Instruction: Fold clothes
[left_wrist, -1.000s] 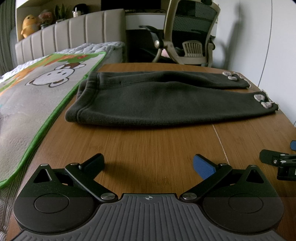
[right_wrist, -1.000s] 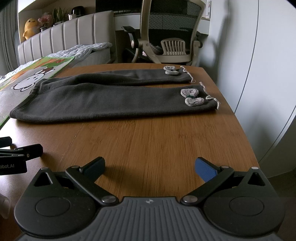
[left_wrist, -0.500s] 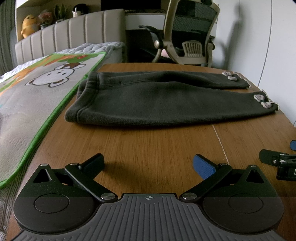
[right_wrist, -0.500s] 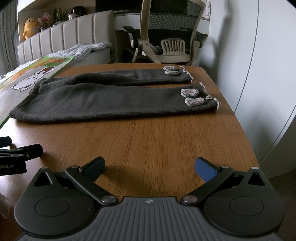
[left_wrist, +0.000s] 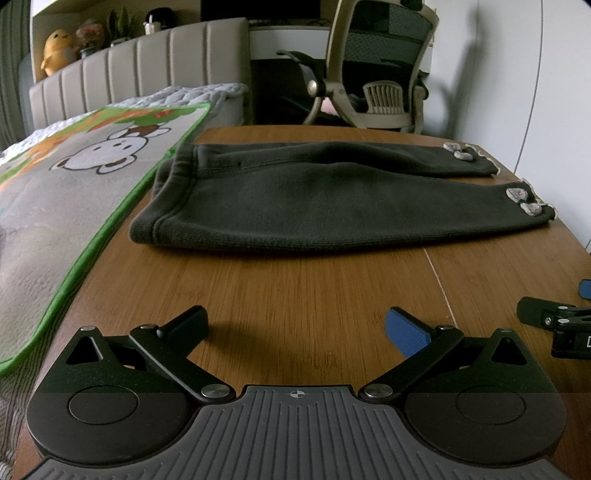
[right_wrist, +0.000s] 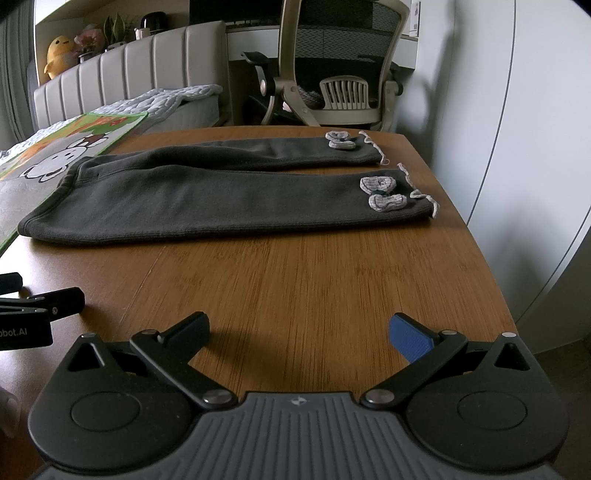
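Dark grey pants (left_wrist: 314, 199) lie flat across the far half of the wooden table (left_wrist: 295, 295), waistband to the left, two legs to the right with grey bows (right_wrist: 382, 192) at the cuffs. My left gripper (left_wrist: 297, 326) is open and empty, low over the table's near part, well short of the pants. My right gripper (right_wrist: 299, 330) is open and empty to its right, also short of the pants (right_wrist: 221, 199). Each gripper's tip shows at the edge of the other's view.
A bed with a green-edged cartoon mat (left_wrist: 74, 192) adjoins the table's left side. An office chair (right_wrist: 332, 70) stands behind the table. A white wall (right_wrist: 517, 147) runs close along the table's right edge (right_wrist: 480, 251).
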